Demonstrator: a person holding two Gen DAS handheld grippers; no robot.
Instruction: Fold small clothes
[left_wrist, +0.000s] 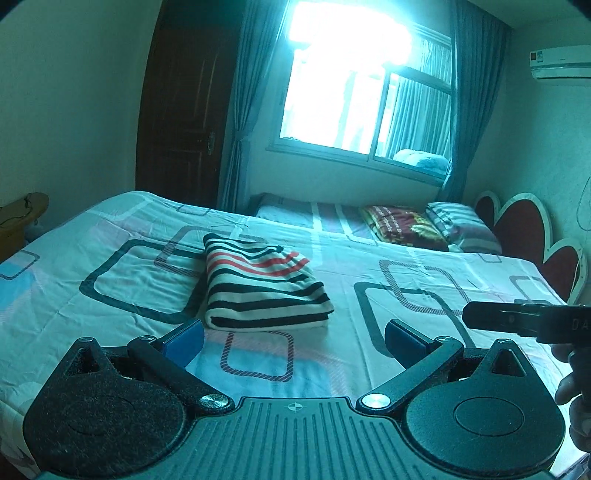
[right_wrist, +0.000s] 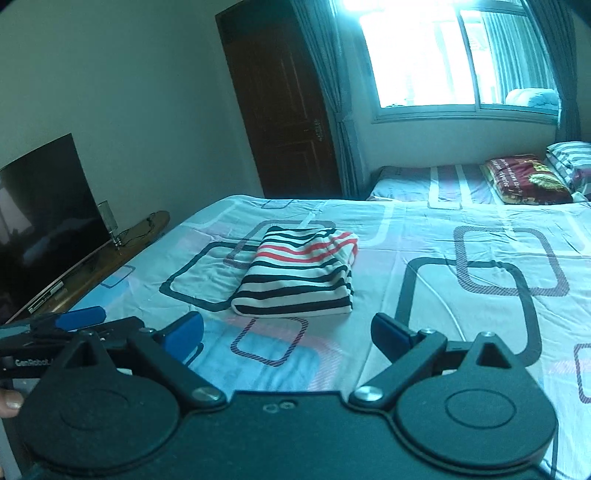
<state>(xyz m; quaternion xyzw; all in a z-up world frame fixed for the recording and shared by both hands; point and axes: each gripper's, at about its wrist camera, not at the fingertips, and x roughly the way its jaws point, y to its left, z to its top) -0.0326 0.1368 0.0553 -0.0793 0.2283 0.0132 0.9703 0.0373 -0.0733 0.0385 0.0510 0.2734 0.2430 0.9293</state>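
A white garment with black and red stripes (left_wrist: 258, 284) lies folded into a compact rectangle on the bed sheet (left_wrist: 110, 288). My left gripper (left_wrist: 293, 341) hovers open just short of its near edge, nothing between the blue pads. In the right wrist view the same folded garment (right_wrist: 299, 277) rests ahead of my right gripper (right_wrist: 286, 338), which is also open and empty. The right gripper's body shows at the right edge of the left wrist view, and the left gripper's blue pad (right_wrist: 79, 317) at the left of the right wrist view.
The bed sheet (right_wrist: 461, 295) carries a pattern of rounded squares. Pillows (left_wrist: 424, 225) lie at the headboard (left_wrist: 524, 229) on the far right. A dark door (left_wrist: 181, 122) and a curtained window stand beyond. A television (right_wrist: 44, 214) sits on a low stand to the left.
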